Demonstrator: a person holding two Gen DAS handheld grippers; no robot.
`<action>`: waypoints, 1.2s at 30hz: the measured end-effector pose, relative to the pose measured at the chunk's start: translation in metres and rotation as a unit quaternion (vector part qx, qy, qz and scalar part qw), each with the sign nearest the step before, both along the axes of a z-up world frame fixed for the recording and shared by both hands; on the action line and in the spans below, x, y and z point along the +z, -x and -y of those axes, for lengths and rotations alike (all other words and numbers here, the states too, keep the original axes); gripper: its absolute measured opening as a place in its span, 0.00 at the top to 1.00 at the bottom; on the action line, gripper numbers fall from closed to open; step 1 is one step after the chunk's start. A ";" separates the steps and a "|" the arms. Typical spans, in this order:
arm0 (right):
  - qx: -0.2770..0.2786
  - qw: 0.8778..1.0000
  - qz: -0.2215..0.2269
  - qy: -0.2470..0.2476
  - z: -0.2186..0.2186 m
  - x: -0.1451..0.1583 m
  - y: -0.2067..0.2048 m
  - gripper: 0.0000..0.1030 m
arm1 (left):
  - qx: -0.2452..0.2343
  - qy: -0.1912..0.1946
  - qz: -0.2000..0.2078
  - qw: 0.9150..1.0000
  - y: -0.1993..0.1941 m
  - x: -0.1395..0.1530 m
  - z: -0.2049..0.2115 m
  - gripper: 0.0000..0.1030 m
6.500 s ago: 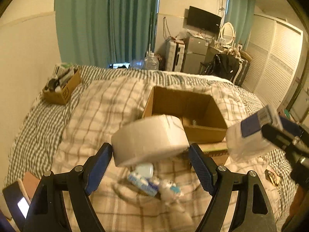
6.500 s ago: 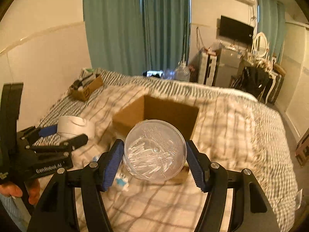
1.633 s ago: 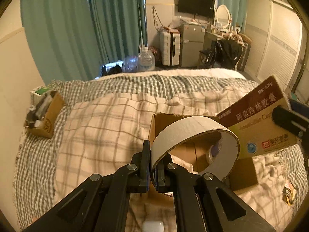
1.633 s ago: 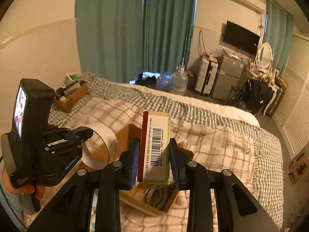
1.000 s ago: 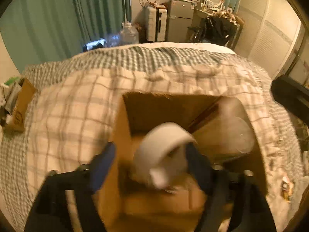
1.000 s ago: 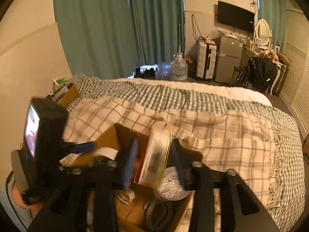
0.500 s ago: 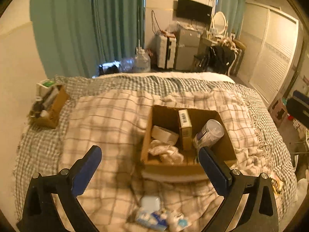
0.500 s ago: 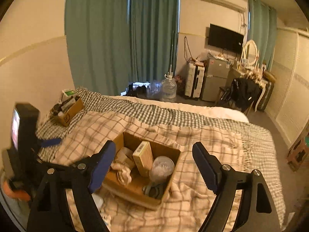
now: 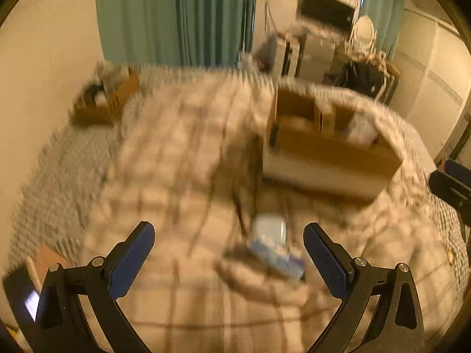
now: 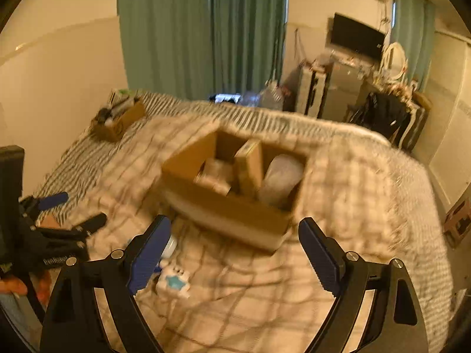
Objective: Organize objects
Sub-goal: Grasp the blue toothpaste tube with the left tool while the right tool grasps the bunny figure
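Risk: the soft plaid bed [image 9: 176, 176] gives under any press, so a grab may snag blanket or tip the loose packets [image 9: 276, 253] away. The cardboard box [image 10: 235, 203] sits beyond. Left hand-held gripper [image 9: 228, 253], jaws wide apart and empty, frames the packets; right hand-held gripper [image 10: 232, 253] is likewise apart, packets near its left pad.
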State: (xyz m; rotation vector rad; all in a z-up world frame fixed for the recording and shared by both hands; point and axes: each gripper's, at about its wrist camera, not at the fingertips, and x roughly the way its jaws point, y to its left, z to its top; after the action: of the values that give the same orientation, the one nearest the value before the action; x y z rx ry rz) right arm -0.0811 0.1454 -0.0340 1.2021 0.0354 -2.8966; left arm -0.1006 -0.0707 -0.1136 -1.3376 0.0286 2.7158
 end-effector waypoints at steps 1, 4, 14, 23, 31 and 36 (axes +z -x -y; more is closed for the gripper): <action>0.003 1.000 0.015 0.000 0.004 -0.015 0.002 0.14 | 0.005 0.007 0.009 1.000 -0.001 -0.011 0.001 0.00; 0.024 0.998 0.064 -0.003 0.018 -0.056 0.009 0.14 | 0.015 0.022 0.012 1.000 -0.008 -0.027 0.006 0.00; 0.106 0.976 0.189 0.034 0.054 -0.132 0.034 0.36 | 0.052 0.026 0.025 0.998 -0.004 -0.037 0.029 0.00; 0.103 0.976 0.188 0.029 0.054 -0.131 0.031 0.49 | 0.026 0.027 0.041 0.998 0.004 -0.040 0.018 0.00; 0.030 0.994 0.105 -0.010 -0.003 -0.076 0.015 0.49 | 0.003 0.032 0.070 0.997 0.015 -0.048 -0.021 0.00; 0.017 0.994 0.103 0.015 -0.029 -0.076 0.015 0.49 | -0.033 0.037 0.082 0.995 0.025 -0.060 -0.055 0.02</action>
State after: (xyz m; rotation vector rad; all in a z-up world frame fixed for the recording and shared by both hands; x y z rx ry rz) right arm -0.0960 0.1740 -0.1097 1.4729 0.0123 -2.7180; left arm -0.1253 -0.0162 -0.1740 -1.5470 0.1567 2.5642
